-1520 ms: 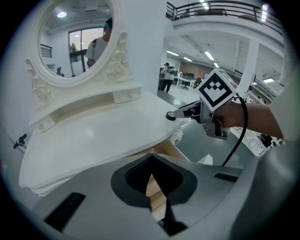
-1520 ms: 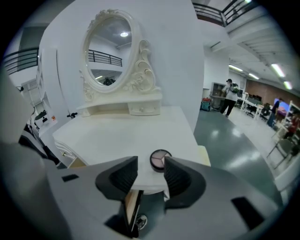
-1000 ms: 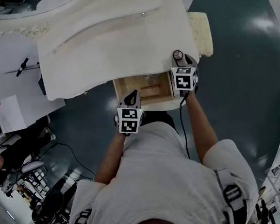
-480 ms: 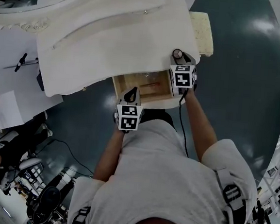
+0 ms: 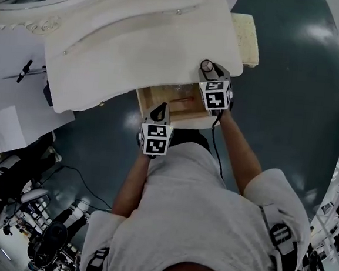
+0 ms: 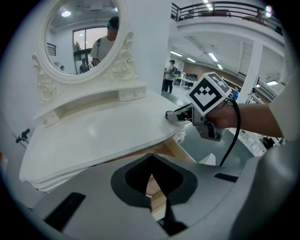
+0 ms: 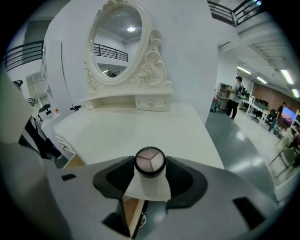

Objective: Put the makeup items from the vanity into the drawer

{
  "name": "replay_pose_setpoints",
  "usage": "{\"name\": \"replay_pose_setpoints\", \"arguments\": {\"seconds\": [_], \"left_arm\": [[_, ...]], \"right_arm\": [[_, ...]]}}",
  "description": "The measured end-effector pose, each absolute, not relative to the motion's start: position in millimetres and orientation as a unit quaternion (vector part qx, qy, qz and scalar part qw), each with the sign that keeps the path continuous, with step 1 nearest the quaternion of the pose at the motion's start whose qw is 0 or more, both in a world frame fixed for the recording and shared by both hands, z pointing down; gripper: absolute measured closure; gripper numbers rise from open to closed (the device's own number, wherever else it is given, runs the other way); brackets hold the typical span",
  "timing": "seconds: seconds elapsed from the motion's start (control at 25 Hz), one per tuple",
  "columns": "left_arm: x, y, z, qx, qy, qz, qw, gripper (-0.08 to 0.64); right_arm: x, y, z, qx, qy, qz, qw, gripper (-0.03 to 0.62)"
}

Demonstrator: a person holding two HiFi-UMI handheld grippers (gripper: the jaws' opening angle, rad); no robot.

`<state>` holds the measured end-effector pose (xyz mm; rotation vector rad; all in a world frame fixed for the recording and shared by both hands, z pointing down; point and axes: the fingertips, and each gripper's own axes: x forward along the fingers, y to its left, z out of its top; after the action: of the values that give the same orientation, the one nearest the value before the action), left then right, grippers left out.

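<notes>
We see a white counter stretching ahead of the right claw, its front edge curved. At the end farthest from that claw a raised shelf with a small knobbed drawer front stands on the counter, and an oval mirror in a carved frame rises above the shelf. The round compact clamped in the right claw is at the counter's near edge; we cannot tell whether it touches. Just left of that claw and ahead of the left claw, a wooden drawer is pulled out from under the counter. The counter stands on a dark floor.
</notes>
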<state>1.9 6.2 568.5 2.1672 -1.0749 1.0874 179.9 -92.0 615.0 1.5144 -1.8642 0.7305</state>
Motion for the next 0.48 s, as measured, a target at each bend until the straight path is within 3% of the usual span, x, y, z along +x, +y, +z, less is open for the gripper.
{"name": "replay_pose_setpoints", "arguments": {"seconds": [0.48], "left_arm": [[-12, 8, 566, 0.787, -0.413, 0.39, 0.242, 0.554]], "right_arm": [[131, -81, 606, 0.535, -0.74, 0.272, 0.303, 0.371]]}}
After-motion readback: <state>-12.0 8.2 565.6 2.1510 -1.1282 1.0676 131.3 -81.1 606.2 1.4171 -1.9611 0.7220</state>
